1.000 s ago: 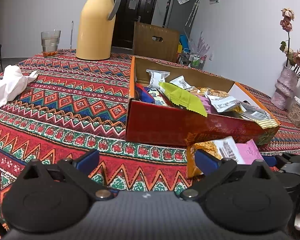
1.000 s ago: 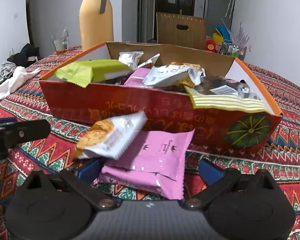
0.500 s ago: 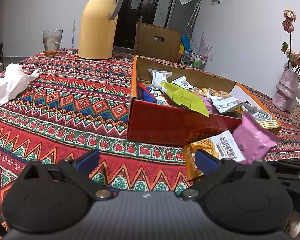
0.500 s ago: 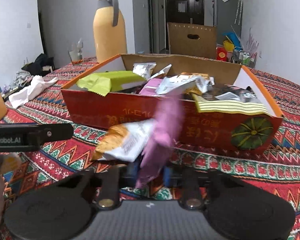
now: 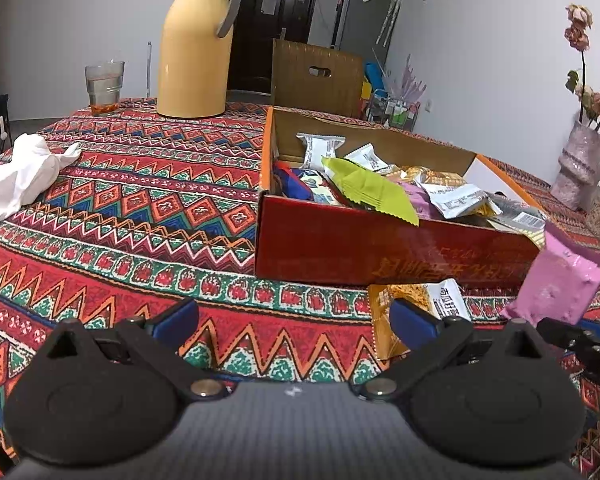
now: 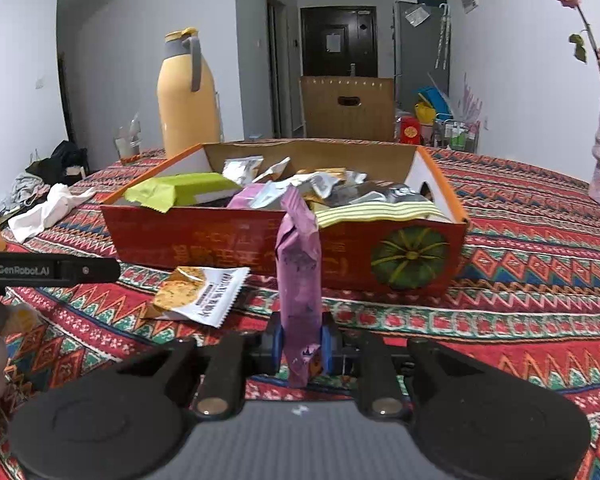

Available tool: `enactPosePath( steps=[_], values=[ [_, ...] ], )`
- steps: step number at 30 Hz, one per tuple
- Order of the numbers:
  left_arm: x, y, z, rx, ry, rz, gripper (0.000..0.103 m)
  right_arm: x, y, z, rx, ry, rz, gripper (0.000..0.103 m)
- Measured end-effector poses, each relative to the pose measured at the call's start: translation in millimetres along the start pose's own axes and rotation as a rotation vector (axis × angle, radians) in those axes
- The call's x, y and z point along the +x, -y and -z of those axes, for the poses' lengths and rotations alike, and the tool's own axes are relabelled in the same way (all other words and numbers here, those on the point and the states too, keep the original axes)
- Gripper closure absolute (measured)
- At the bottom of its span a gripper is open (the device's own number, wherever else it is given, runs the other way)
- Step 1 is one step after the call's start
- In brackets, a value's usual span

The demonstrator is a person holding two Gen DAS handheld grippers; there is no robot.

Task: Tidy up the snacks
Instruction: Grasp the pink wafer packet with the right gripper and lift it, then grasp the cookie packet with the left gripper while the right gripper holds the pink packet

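One thin pinch at its lower end is all the clamped right gripper (image 6: 300,350) has on the pink snack packet (image 6: 298,276), raised edge-on before the red snack box (image 6: 228,240), so the slippery packet could slide free or catch the box's front wall, while the left gripper (image 5: 296,318) hangs open and empty.

Woven-looking patterned cloth, matt, over the worktop (image 5: 120,216). Glossy red printed card on the outside of the snack box (image 6: 228,240), plain matt brown cardboard inside. Shiny crinkled foil-plastic on the pink packet (image 6: 298,264), pinched between blue, rubbery-looking pads of the right tongs (image 6: 300,346). Glossy film, white and orange, on the cracker packet (image 6: 202,294). Matt black plastic with small bright metal pins on the left tongs (image 5: 292,316). Smooth, softly sheened yellow plastic on the jug (image 5: 194,48). Clear glass tumbler (image 5: 104,88). Soft white crumpled cloth (image 5: 20,176).
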State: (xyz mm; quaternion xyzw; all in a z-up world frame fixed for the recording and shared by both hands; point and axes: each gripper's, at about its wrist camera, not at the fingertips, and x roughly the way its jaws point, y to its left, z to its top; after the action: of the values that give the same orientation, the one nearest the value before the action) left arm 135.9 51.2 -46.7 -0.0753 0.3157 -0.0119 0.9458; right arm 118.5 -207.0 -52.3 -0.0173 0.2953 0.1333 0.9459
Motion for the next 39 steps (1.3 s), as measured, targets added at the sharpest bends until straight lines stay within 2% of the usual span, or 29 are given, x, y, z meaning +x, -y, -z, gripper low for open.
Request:
enactPosePath(
  steps=[11,18,25,34,36,39],
  values=[
    [-2.1,46.4,-14.2,0.082,-0.052,0.021,0.0,-10.9,32.0,10.5,0.05,0.04,0.051,0.085],
    [22.6,84.5,-17.3,0.102,-0.142,0.006,0.0,-7.7,37.6,14.4,0.068,0.066,0.056,0.085],
    [46.6,105.2,-13.5,0.105,-0.203,-0.038,0.0,-5.1,42.2,16.8,0.092,0.071,0.047,0.085],
    [60.8,110.2,-7.3,0.109,-0.234,-0.096,0.0,-4.6,43.7,16.5,0.102,0.074,0.024,0.085],
    [60.8,110.9,-7.2,0.112,-0.234,-0.096,0.002,-4.3,43.5,16.4,0.102,0.074,0.022,0.085],
    [59.2,113.3,-7.5,0.126,-0.225,-0.086,0.012,-4.2,43.9,16.6,0.102,0.072,0.022,0.085]
  ],
)
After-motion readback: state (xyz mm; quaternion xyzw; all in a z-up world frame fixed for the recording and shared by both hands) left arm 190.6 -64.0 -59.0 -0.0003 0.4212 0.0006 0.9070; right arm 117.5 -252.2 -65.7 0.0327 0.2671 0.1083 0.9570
